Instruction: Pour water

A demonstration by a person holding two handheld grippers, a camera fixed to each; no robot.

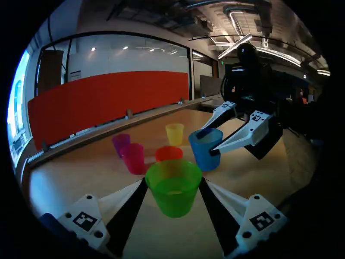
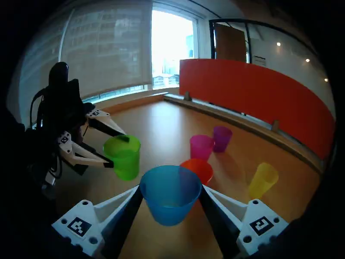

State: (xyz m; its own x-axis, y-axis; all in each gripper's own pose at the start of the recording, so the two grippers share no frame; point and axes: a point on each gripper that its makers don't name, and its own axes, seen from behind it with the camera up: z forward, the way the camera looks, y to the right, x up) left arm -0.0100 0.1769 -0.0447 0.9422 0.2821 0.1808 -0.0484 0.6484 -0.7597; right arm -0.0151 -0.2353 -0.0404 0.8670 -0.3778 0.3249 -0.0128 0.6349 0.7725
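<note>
My left gripper (image 1: 174,186) is shut on a translucent green cup (image 1: 174,185), held upright above the wooden table (image 1: 86,177). A little pale liquid seems to lie at its bottom. My right gripper (image 2: 170,195) is shut on a blue cup (image 2: 170,194), also upright, with a thin layer of liquid in it. From the left gripper view the blue cup (image 1: 205,148) hangs just right of and beyond the green one, clamped by the right gripper (image 1: 207,141). In the right gripper view the green cup (image 2: 123,156) sits to the left, in the left gripper (image 2: 116,151).
Several other cups stand on the table: an orange-red cup (image 1: 168,153), a pink cup (image 1: 134,158), a purple cup (image 1: 121,143) and a yellow cup (image 1: 174,133). A red partition (image 1: 108,99) runs along the table's far edge. A bright window (image 2: 172,47) is behind.
</note>
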